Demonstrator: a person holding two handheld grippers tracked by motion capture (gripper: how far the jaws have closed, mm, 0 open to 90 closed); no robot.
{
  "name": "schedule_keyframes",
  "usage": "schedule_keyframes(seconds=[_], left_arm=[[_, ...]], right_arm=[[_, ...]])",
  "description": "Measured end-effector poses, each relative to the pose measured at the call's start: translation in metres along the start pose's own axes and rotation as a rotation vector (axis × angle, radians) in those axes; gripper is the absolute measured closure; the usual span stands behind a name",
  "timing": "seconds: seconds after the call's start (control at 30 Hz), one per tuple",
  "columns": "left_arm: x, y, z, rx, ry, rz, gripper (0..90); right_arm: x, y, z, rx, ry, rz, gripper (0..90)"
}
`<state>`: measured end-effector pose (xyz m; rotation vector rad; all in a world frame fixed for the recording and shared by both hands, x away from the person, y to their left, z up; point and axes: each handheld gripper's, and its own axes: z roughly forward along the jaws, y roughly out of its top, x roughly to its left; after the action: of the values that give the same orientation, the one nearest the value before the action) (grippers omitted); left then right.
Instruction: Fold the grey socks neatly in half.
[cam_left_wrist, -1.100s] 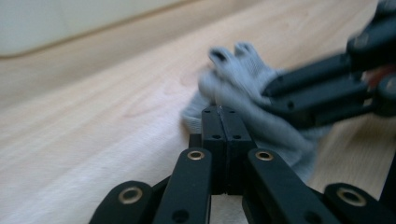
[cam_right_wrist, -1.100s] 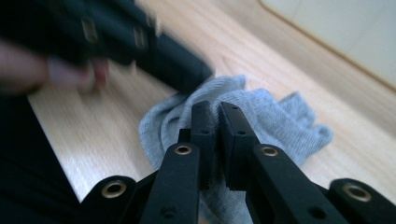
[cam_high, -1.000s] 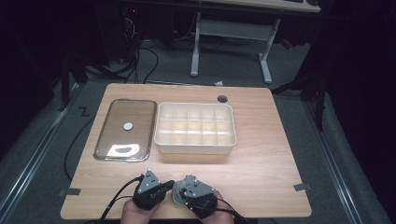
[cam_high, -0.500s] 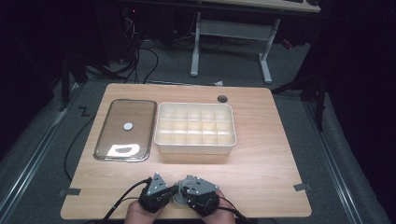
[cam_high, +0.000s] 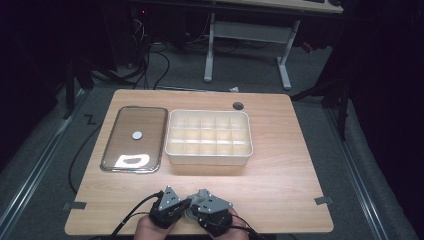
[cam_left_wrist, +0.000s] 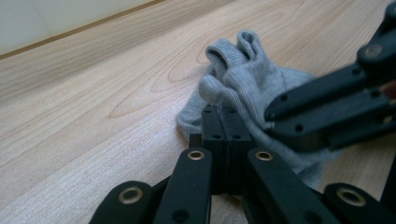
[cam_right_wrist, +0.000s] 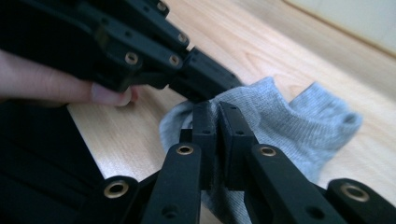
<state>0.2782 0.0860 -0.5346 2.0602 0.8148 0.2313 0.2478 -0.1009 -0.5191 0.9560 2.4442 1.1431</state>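
Observation:
A small grey sock (cam_left_wrist: 252, 84) lies bunched on the wooden table (cam_high: 280, 170) near its front edge, also seen as grey sock (cam_right_wrist: 299, 121). My left gripper (cam_left_wrist: 219, 112) is shut, its tips pinched into the sock's near fold. My right gripper (cam_right_wrist: 217, 109) has just been closing and is shut on the sock, with a sliver of grey fabric between its jaws. From above, the left gripper (cam_high: 184, 206) and right gripper (cam_high: 195, 210) sit tip to tip over the sock (cam_high: 190, 216). Both are held in the person's hands.
A cream compartment box (cam_high: 210, 159) stands at the table's middle. Left of it lies a metal-rimmed tray (cam_high: 107, 150) with a small white disc (cam_high: 137, 134) on it. A cable hole (cam_high: 238, 105) is at the back. Desk legs and cables stand beyond the table.
The left gripper has slid right toward the right gripper, so the two now meet at the front edge. The box and tray have not moved.

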Motion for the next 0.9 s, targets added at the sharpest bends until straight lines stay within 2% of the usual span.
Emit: schedule_keyframes(seconds=[0.1, 0.2, 0.37, 0.53, 0.7, 0.9], left_arm=[[0.001, 0.0, 0.0, 0.0, -0.009, -0.012, 90.0], [0.002, 0.0, 0.0, 0.001, -0.015, -0.022, 90.0], [0.009, 0.001, -0.002, -0.009, -0.033, -0.078, 90.0], [0.015, 0.005, -0.012, -0.062, 0.001, -0.083, 88.1], [0.016, 0.012, -0.024, -0.116, 0.021, -0.048, 88.4], [0.03, 0.011, -0.028, -0.124, 0.046, -0.082, 88.7]], right_arm=[[0.0, -0.003, 0.002, -0.007, 0.01, 0.009, 86.4], [0.0, 0.0, 0.001, -0.015, 0.01, -0.007, 86.4], [0.002, -0.003, 0.007, -0.001, 0.017, -0.027, 86.6], [0.002, -0.002, 0.01, -0.001, 0.026, -0.033, 86.6], [-0.002, 0.005, 0.019, 0.002, 0.017, -0.056, 86.5], [-0.016, 0.018, 0.032, 0.014, -0.02, -0.065, 86.4]])
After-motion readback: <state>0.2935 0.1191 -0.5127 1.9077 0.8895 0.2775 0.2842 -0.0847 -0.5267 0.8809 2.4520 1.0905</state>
